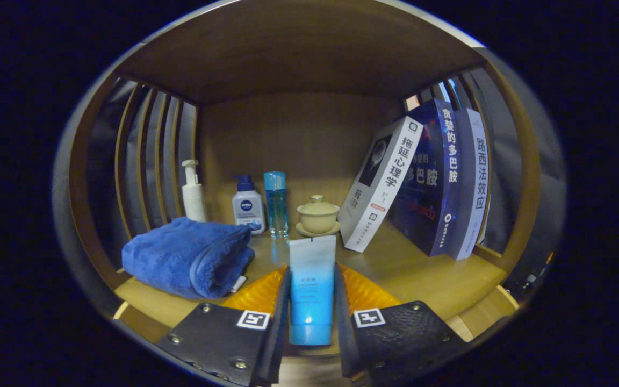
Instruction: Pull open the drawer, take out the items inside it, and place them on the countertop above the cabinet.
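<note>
The gripper is clenched on a blue tube, one finger pressed against each side, cap end nearest the camera and crimped end pointing into the shelf; the fingers cover the tube's flanks. It is held over the wooden countertop, whether touching it I cannot tell. Just beside the fingers on the left lies a folded blue towel, which hides the foot of a white pump bottle behind it. Beyond the tube stand a small blue-capped pump bottle, a clear blue bottle and a lidded cream cup on its saucer. To the right three books lean together, the white one partly covering the dark ones.
</note>
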Demonstrator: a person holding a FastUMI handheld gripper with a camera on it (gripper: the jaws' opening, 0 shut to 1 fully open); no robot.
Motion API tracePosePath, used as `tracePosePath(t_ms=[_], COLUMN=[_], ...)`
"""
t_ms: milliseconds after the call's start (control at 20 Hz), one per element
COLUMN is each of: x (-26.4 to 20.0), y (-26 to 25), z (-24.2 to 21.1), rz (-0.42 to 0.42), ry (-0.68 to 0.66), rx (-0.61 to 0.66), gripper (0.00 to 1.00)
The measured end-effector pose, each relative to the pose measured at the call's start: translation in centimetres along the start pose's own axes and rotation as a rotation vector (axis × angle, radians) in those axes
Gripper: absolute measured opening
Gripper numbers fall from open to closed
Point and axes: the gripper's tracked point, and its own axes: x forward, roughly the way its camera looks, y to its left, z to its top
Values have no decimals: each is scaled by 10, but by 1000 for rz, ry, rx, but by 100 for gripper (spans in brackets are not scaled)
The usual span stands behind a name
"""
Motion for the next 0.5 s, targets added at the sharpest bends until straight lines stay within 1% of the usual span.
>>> tracePosePath(t_ms=[100, 250, 500], x=[2, 1, 1], y=[-7, -2, -11], z=[-3, -7, 0], rz=[-22, -19, -34], ry=[-34, -19, -34], rx=[-62, -23, -23], gripper=[43, 42, 46])
